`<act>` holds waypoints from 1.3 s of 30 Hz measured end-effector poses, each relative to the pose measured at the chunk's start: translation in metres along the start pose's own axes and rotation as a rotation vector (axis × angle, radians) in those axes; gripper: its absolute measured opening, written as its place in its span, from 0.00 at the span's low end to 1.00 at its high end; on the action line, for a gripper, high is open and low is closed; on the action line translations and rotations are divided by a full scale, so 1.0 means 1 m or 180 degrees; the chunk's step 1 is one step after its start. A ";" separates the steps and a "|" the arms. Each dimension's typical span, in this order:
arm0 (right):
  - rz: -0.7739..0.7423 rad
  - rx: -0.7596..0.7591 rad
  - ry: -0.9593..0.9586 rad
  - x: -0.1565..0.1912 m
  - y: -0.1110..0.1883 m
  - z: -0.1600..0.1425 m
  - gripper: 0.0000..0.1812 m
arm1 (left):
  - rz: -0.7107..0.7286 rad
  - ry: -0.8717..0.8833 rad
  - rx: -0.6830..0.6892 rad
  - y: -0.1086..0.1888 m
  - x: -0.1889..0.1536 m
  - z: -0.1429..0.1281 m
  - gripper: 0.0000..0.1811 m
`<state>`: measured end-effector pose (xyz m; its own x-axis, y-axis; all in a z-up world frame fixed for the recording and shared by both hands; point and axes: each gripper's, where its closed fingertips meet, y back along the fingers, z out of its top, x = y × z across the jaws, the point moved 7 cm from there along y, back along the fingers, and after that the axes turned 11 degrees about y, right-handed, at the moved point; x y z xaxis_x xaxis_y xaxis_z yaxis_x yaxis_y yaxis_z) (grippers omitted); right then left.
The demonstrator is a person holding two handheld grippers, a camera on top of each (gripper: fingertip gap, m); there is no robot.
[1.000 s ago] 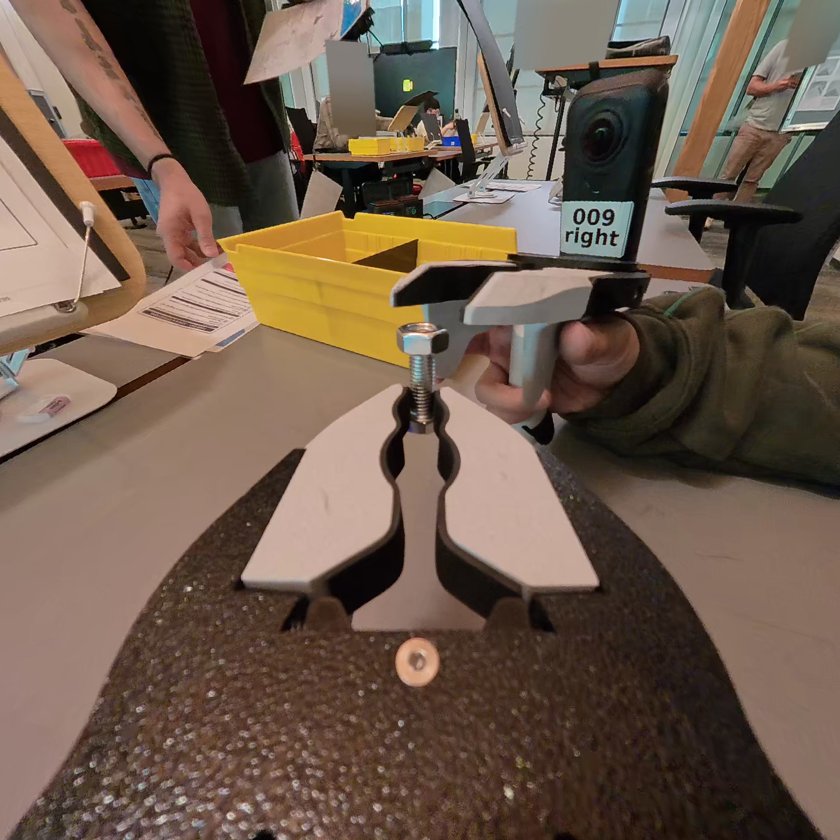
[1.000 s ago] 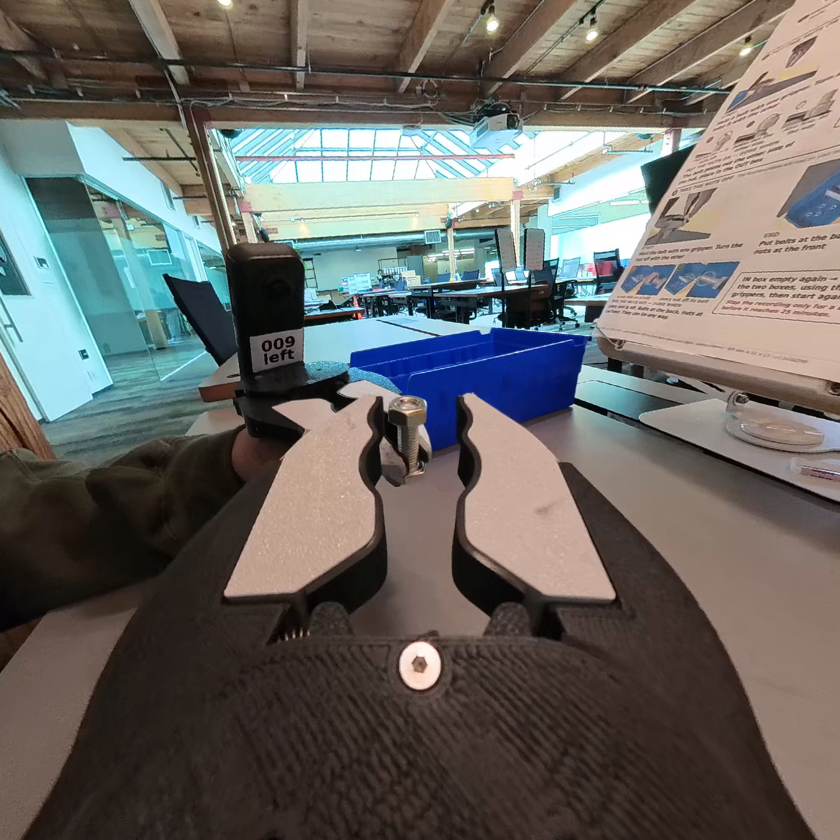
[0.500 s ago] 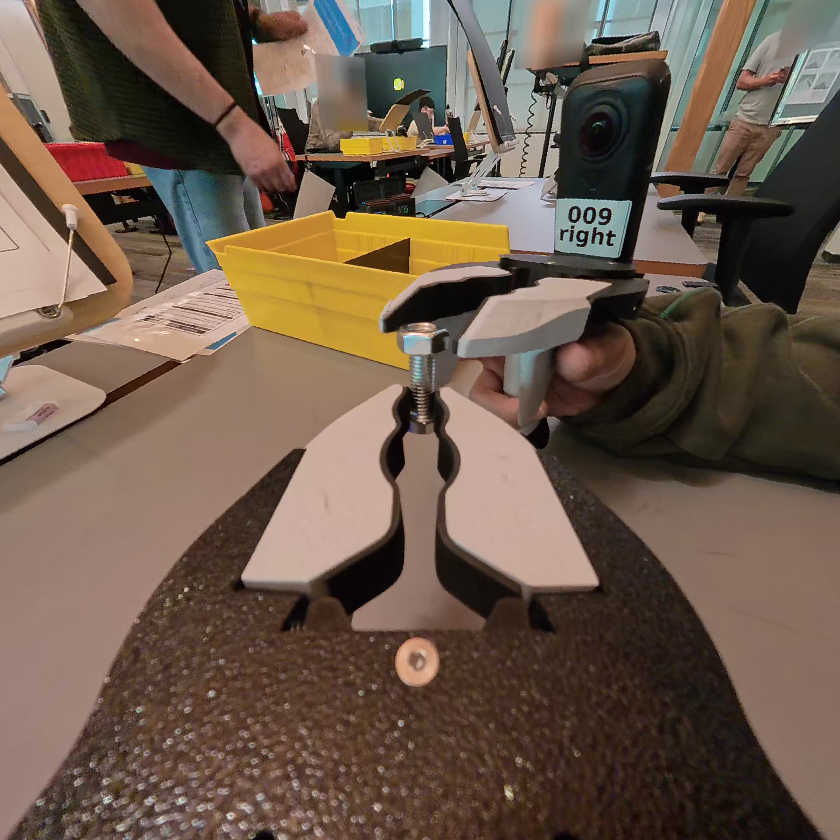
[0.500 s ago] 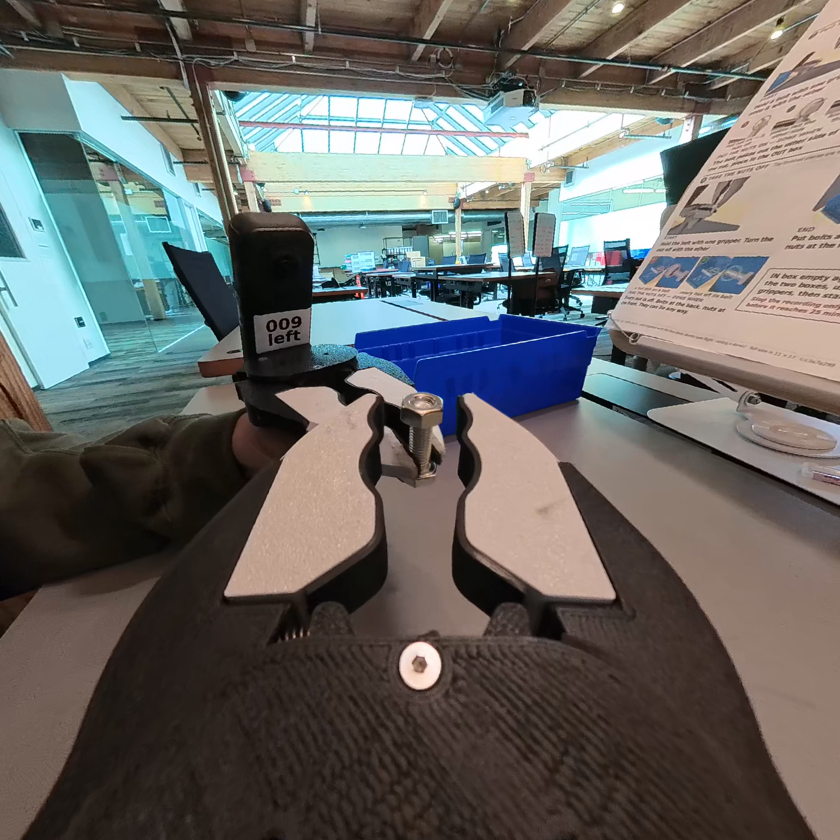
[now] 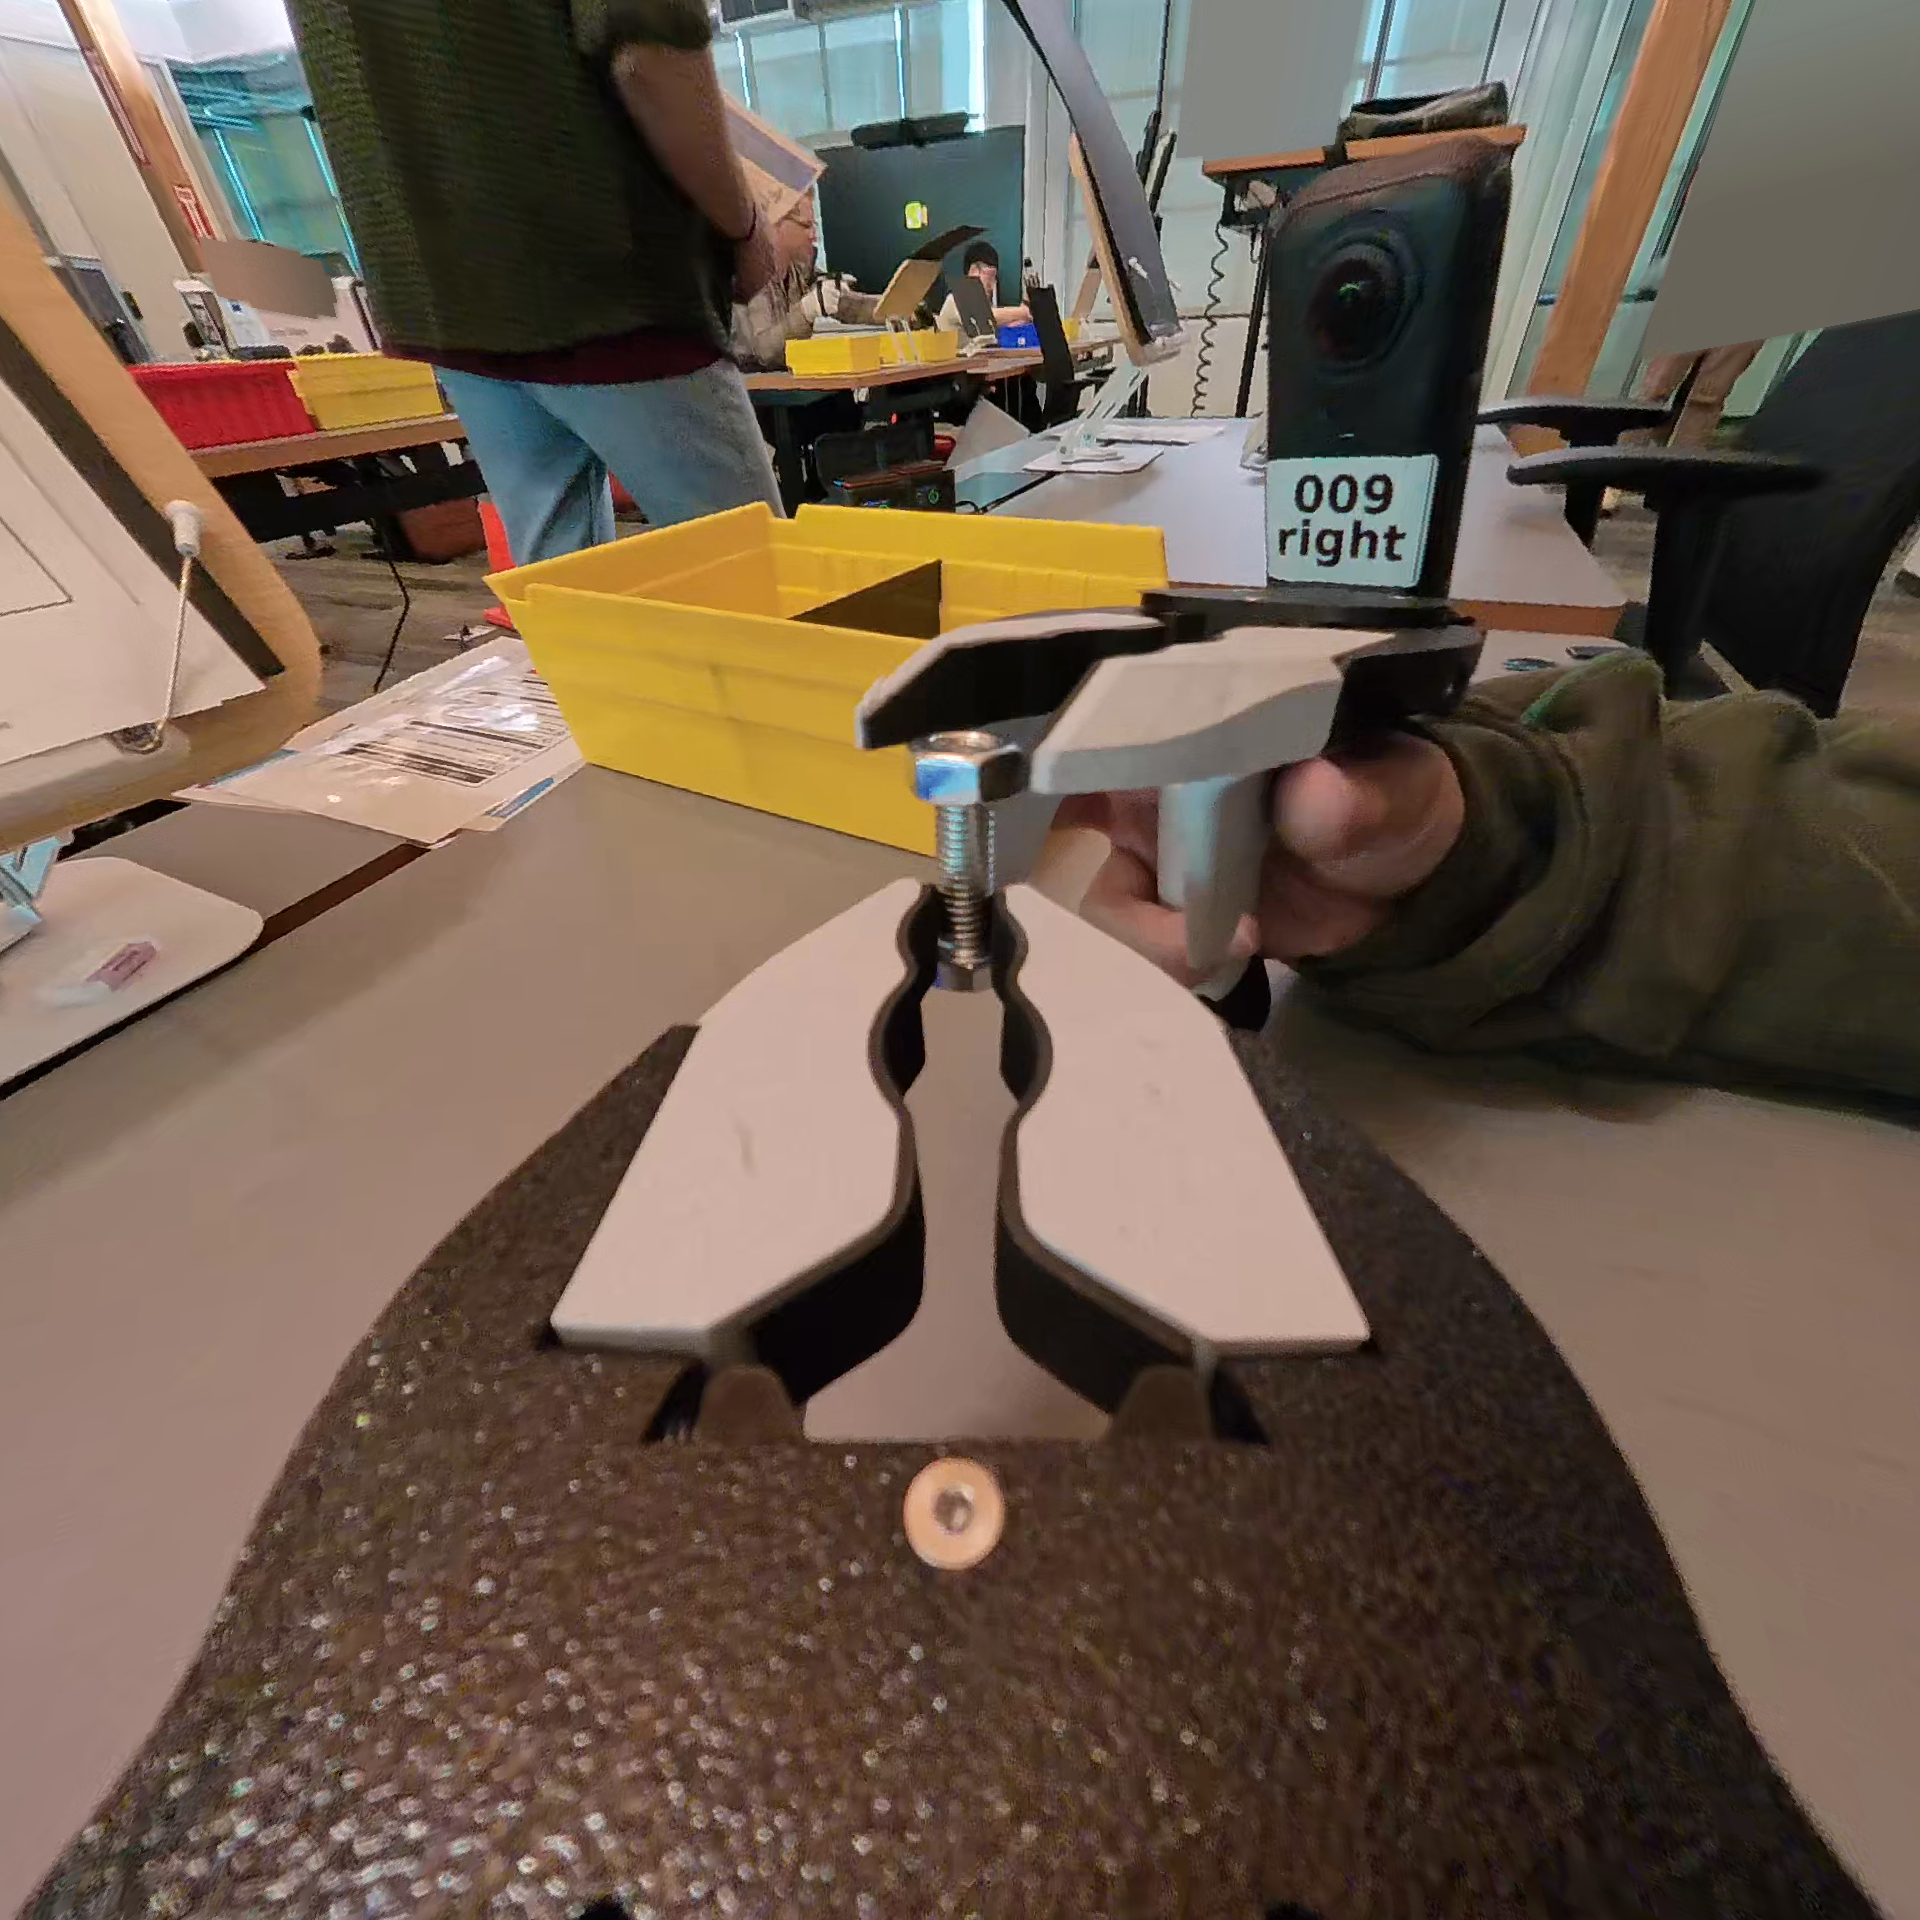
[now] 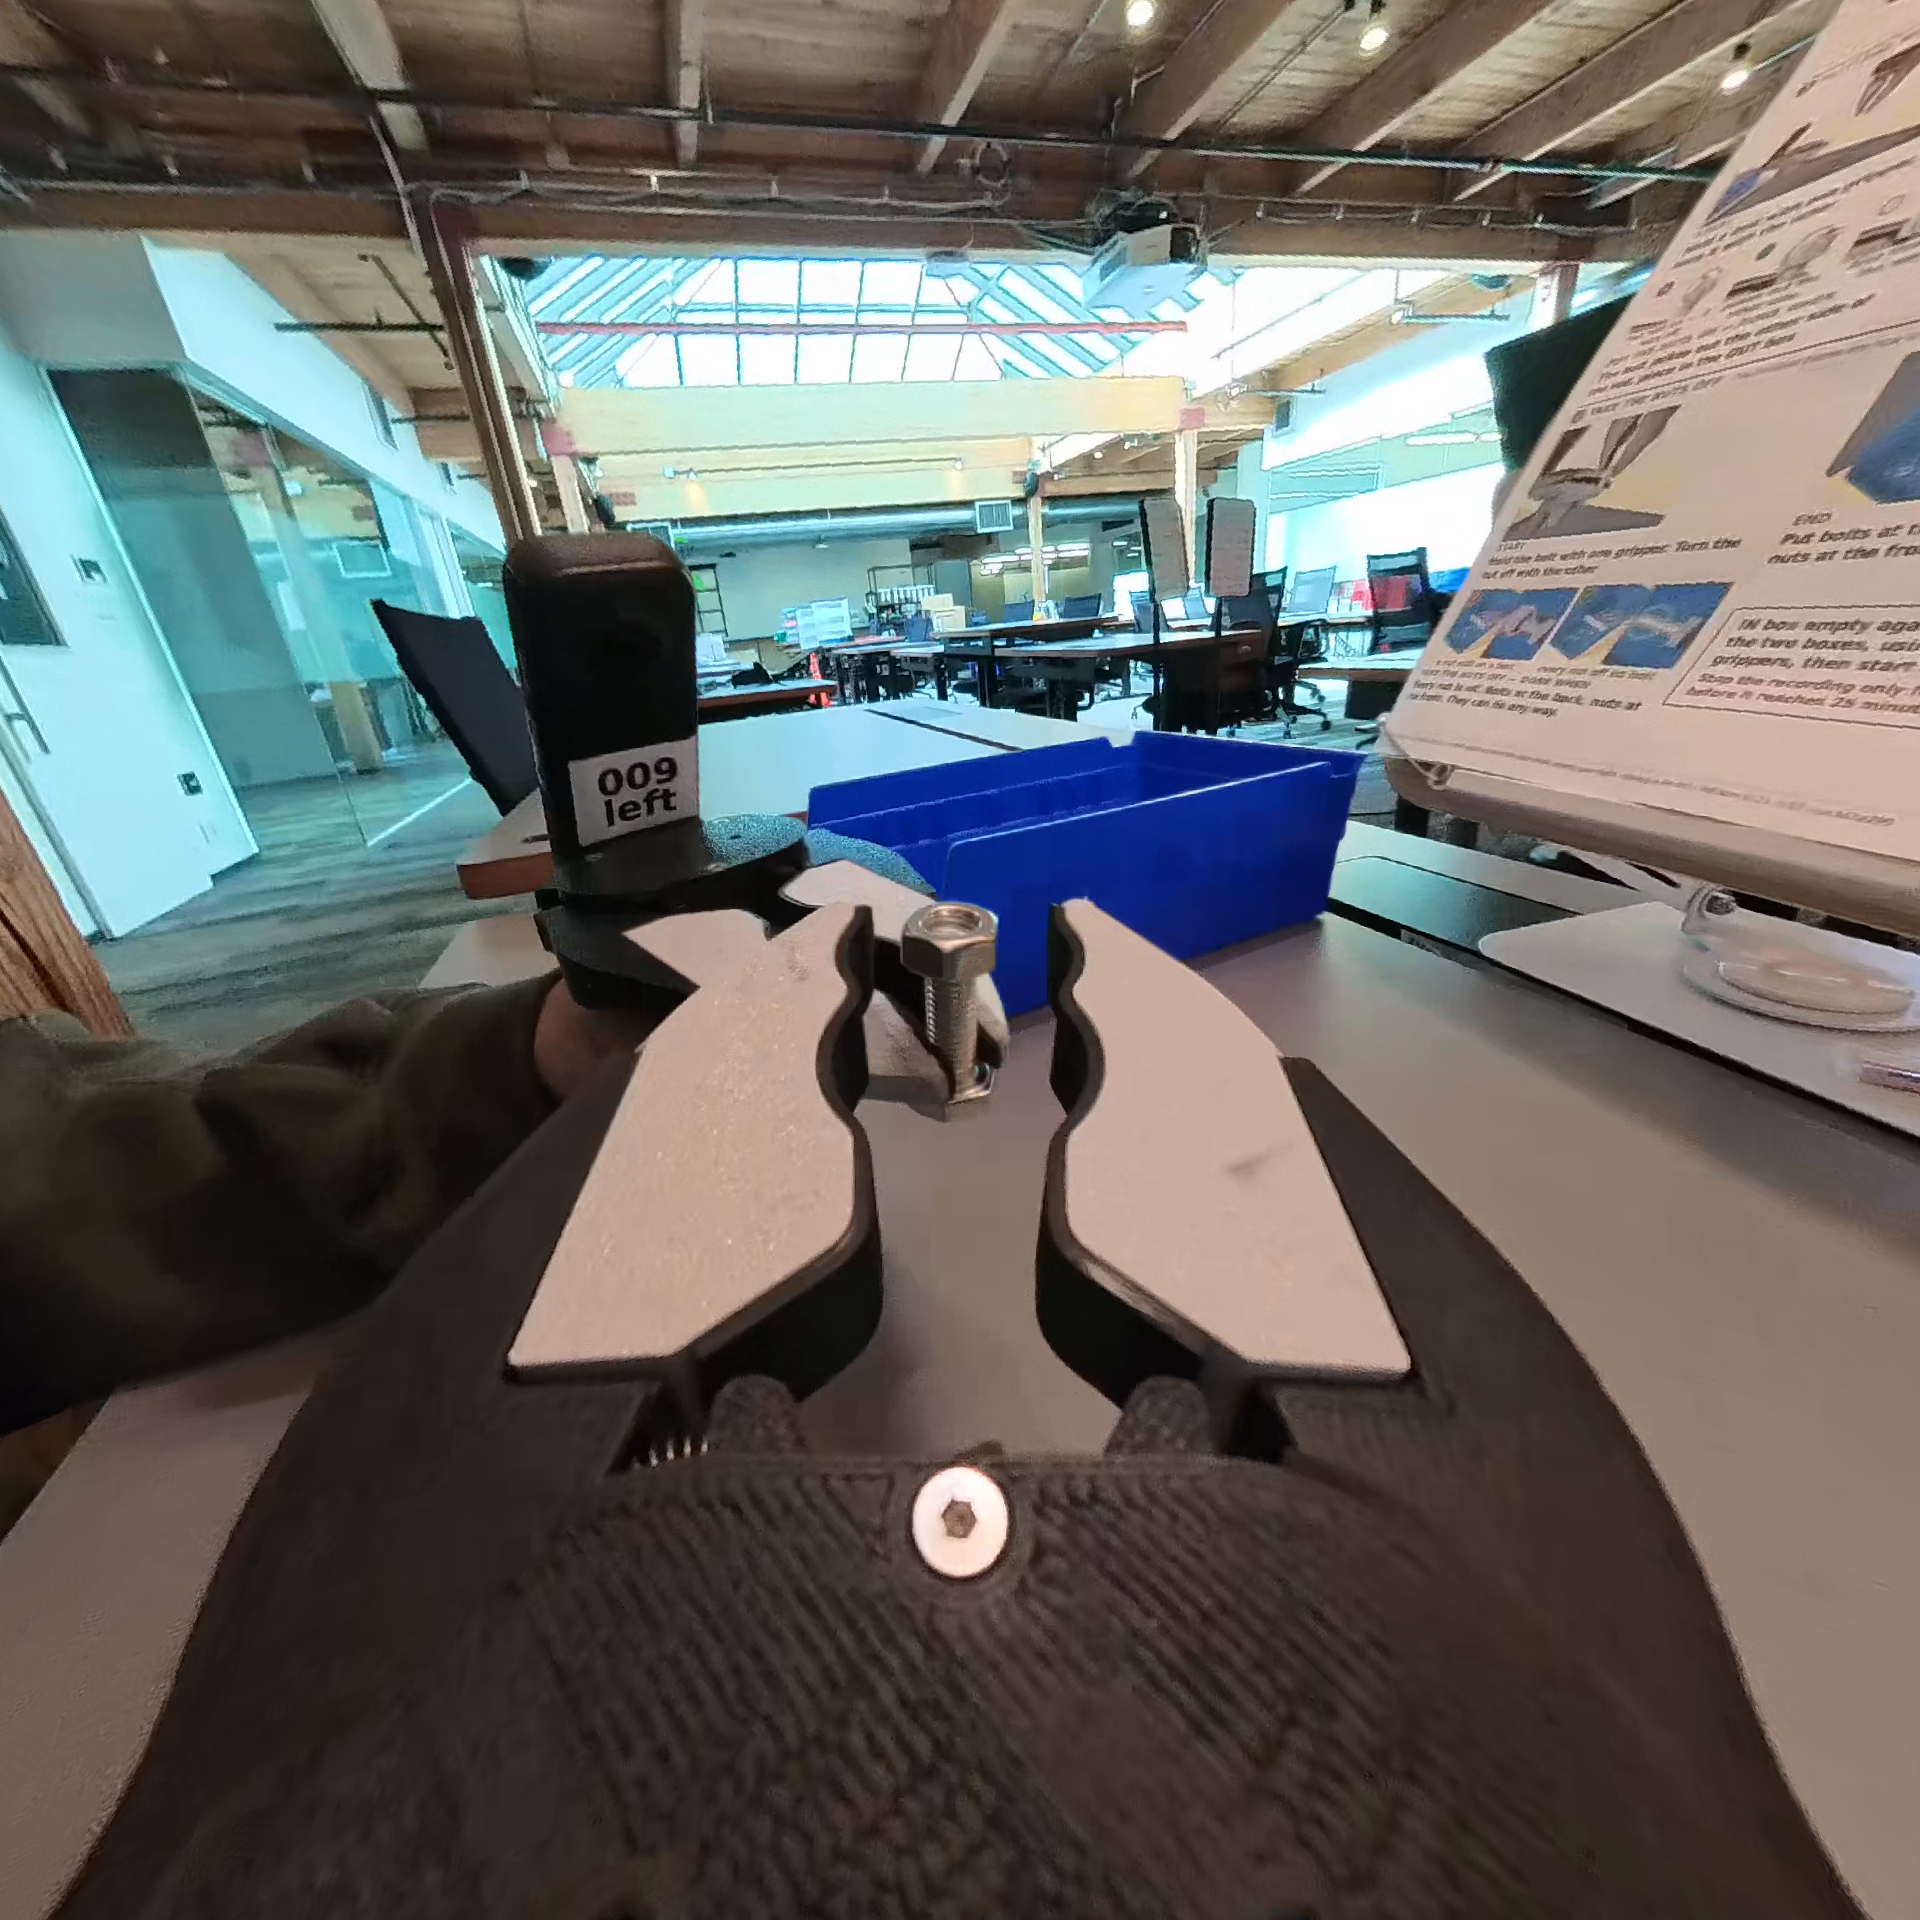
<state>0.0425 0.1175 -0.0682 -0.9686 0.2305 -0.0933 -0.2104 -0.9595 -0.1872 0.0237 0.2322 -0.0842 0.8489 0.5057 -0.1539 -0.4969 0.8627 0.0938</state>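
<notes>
A silver bolt (image 5: 961,883) stands upright, head down, with a hex nut (image 5: 961,769) at its top end. My left gripper (image 5: 961,940) is shut on the bolt's lower end, just above the grey table (image 5: 312,1091). My right gripper (image 5: 961,738) comes in from the right, level with the nut, with its two fingers on either side of it. In the right wrist view the right gripper (image 6: 954,925) is open, and the nut (image 6: 948,935) sits between its fingertips with a gap on both sides. The bolt (image 6: 956,1023) and the left gripper (image 6: 961,1081) show beyond it.
A yellow bin (image 5: 727,665) stands behind the bolt and a blue bin (image 6: 1143,831) beyond the left gripper. An instruction sheet on a stand (image 6: 1714,520) is at the table's side, with papers (image 5: 416,748) near the yellow bin. A person (image 5: 540,208) stands behind the table.
The right gripper shifted slightly closer around the nut, still open. The left gripper kept hold of the bolt. The person behind the table walked to the right.
</notes>
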 end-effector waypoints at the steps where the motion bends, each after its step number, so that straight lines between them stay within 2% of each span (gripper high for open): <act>1: -0.0016 0.0021 0.0008 0.001 -0.002 -0.001 0.17 | -0.0002 -0.0009 0.0002 0.000 -0.001 0.000 0.05; 3: -0.0109 0.0012 -0.0017 -0.001 -0.002 -0.002 0.15 | 0.0025 0.0013 -0.0019 0.000 0.000 0.001 0.05; 7: -0.0179 0.0059 -0.0077 -0.007 0.002 -0.003 0.19 | 0.0097 0.0089 -0.0078 0.004 0.006 0.002 0.05; 9: -0.0436 0.0125 -0.0037 -0.016 0.007 -0.004 0.13 | 0.0029 0.0163 -0.0216 0.009 0.007 0.005 0.05; 11: -0.0580 0.0131 -0.0105 -0.023 0.012 -0.006 0.14 | 0.0039 0.0173 -0.0237 0.010 0.008 0.006 0.05; 15: -0.0198 -0.0128 -0.0225 -0.012 0.008 0.001 0.18 | 0.0020 0.0126 -0.0163 0.006 0.005 0.004 0.05; 17: -0.0041 -0.0090 -0.0107 -0.003 0.003 0.001 0.18 | 0.0022 0.0083 -0.0122 0.005 0.003 0.003 0.05; 26: -0.0015 -0.0029 -0.0085 0.001 -0.001 0.000 0.09 | -0.0023 0.0074 -0.0049 0.004 0.002 0.001 0.05; 29: 0.0186 -0.0044 -0.0083 0.003 0.001 0.002 0.09 | -0.0304 0.0139 -0.0061 0.005 -0.001 0.001 0.05; 35: 0.0905 -0.0327 -0.0284 0.012 0.007 0.010 0.09 | -0.0986 0.0141 -0.0151 0.012 -0.015 0.004 0.05; 39: 0.1125 -0.0469 -0.0401 0.017 0.006 0.013 0.09 | -0.1310 0.0315 -0.0217 0.014 -0.019 0.005 0.05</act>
<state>0.0229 0.1131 -0.0584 -0.9885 -0.1398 -0.0582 0.1509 -0.9407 -0.3040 0.0015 0.2349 -0.0750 0.9591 0.1142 -0.2589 -0.1340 0.9892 -0.0598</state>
